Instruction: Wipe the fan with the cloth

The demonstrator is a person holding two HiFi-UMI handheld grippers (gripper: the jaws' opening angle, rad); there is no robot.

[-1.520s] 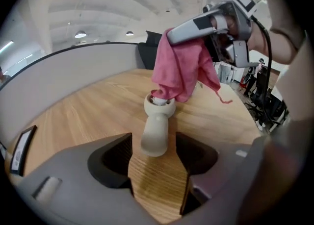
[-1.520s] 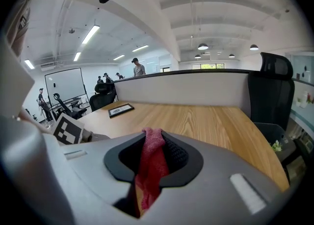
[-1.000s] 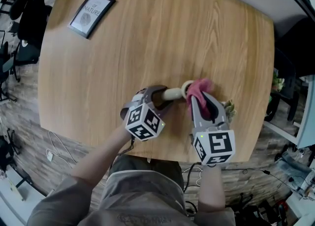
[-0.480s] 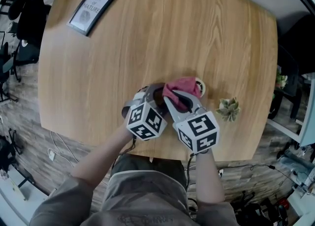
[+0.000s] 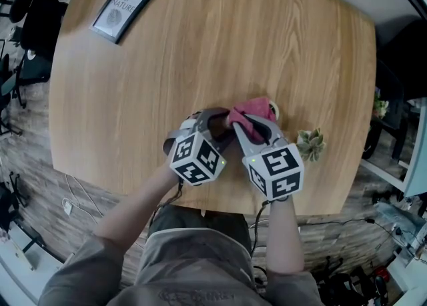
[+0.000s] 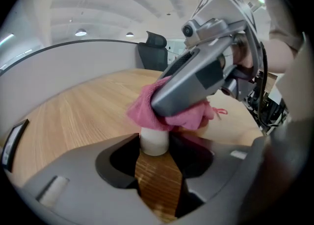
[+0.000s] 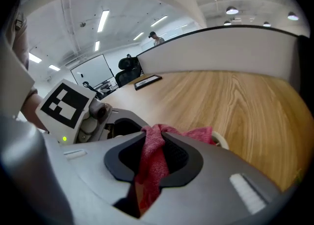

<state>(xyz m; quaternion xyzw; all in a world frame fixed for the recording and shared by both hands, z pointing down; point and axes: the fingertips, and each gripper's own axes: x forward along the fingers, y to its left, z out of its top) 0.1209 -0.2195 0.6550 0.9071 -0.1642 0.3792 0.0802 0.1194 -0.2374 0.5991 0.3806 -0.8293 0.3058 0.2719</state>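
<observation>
The cloth [image 5: 252,109] lies on the fan [image 6: 154,141], plant [image 5: 310,143] right, frame [image 5: 122,11] far left

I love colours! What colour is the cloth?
It's a pink-red woven cloth, clearest in the right gripper view.

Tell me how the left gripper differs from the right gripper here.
The left gripper clasps the fan's white handle; the right gripper pinches the pink cloth. The left gripper's fingers stand well apart, the right gripper's nearly together. Both carry a marker cube.
</observation>
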